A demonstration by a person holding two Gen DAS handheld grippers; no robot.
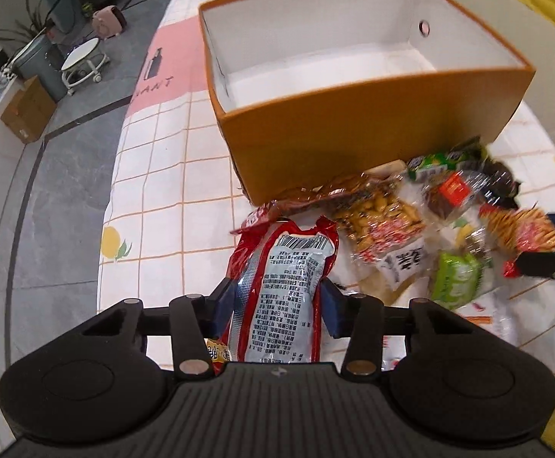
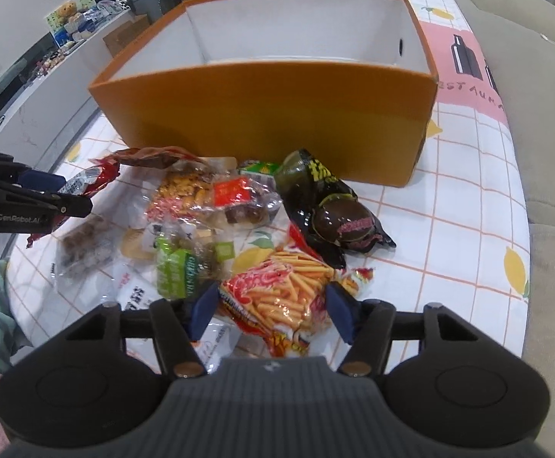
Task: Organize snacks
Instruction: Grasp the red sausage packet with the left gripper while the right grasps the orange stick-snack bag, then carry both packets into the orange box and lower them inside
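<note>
My left gripper (image 1: 279,305) is shut on a red packet with a grey label (image 1: 283,286), held just above the table; both also show at the left of the right wrist view (image 2: 86,179). My right gripper (image 2: 271,305) has its blue pads on both sides of an orange packet of snack sticks (image 2: 285,290) and grips it. An orange box with a white inside (image 1: 354,126) (image 2: 270,114) stands open behind the snack pile. The pile holds a peanut bag (image 2: 186,191), a green packet (image 2: 178,271) and a black packet (image 2: 331,210).
The table (image 1: 155,175) has a checked cloth with lemons and a pink patch. Its left edge drops to a grey floor with a stool (image 1: 83,61) and a cardboard box (image 1: 25,110). A beige sofa (image 2: 537,114) runs along the right side.
</note>
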